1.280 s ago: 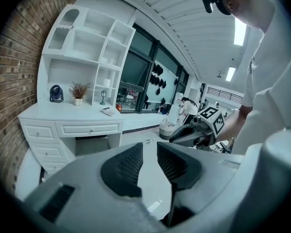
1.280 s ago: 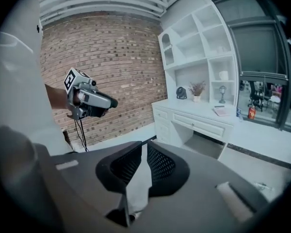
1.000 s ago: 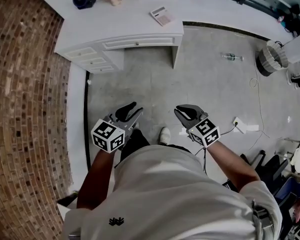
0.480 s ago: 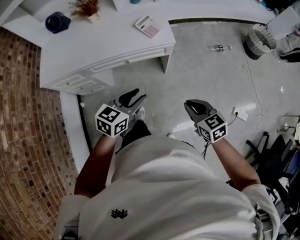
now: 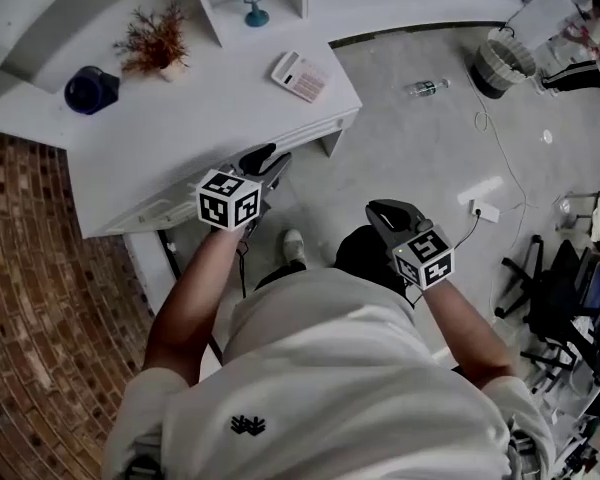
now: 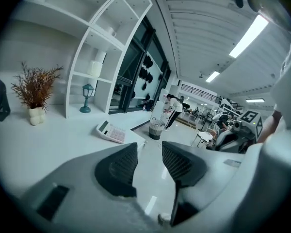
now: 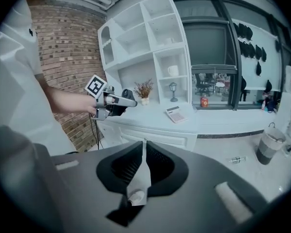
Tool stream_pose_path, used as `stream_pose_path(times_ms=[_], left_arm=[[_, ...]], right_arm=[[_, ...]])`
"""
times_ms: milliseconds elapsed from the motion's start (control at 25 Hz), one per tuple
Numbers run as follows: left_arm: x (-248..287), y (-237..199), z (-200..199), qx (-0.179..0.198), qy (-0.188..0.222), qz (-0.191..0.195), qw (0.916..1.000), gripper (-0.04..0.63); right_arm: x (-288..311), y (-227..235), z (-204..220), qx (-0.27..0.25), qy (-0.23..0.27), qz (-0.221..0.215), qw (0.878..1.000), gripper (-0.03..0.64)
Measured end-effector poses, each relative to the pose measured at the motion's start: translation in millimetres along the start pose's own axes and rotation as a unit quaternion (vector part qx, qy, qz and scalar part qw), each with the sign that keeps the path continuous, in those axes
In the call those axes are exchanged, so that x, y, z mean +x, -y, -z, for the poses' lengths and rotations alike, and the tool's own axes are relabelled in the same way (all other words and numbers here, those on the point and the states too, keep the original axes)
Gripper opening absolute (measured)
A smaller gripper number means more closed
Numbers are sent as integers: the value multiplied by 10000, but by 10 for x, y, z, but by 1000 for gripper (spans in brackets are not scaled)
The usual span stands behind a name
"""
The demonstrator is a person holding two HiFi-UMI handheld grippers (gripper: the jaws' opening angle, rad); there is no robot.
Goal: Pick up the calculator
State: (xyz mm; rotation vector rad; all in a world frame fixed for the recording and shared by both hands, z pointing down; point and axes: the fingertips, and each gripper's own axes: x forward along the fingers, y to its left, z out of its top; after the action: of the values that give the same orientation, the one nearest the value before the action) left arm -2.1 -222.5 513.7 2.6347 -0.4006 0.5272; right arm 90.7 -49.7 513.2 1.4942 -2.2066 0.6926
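In the head view the calculator lies flat near the right end of the white desk, close to its front edge. The left gripper reaches over the desk's front edge with its tips pointing toward the calculator, but it is well short of it and there is bare desktop between the two. The right gripper hangs lower, over the floor in front of the person's legs, well apart from the desk. A dried plant and a dark blue object stand farther left on the desk.

In the left gripper view the jaws stand apart with a clear gap, have just been opening, and have nothing between them. The calculator lies on the desktop beyond the left jaw's tip, up and to the left of the gap and not in line with it.

In the right gripper view the jaws are drawn together to a thin slit and hold nothing. The calculator lies far ahead on the desk, above and a little right of the jaw tips. The left gripper shows at the left, over the desk.
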Motion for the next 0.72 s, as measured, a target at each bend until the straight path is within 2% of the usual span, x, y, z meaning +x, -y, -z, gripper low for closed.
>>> stream_pose_path(times_ms=[120, 360, 720], left_arm=[[220, -428, -106, -103, -27, -151, 9998, 166], [813, -1203, -330, -476, -76, -343, 9982, 187], [1607, -1969, -436, -906, -286, -684, 9931, 212]], right_arm=[[89, 77, -75, 57, -47, 18, 10000, 37], [275, 541, -158, 181, -185, -47, 9997, 37], [444, 1434, -386, 341, -347, -148, 9987, 35]])
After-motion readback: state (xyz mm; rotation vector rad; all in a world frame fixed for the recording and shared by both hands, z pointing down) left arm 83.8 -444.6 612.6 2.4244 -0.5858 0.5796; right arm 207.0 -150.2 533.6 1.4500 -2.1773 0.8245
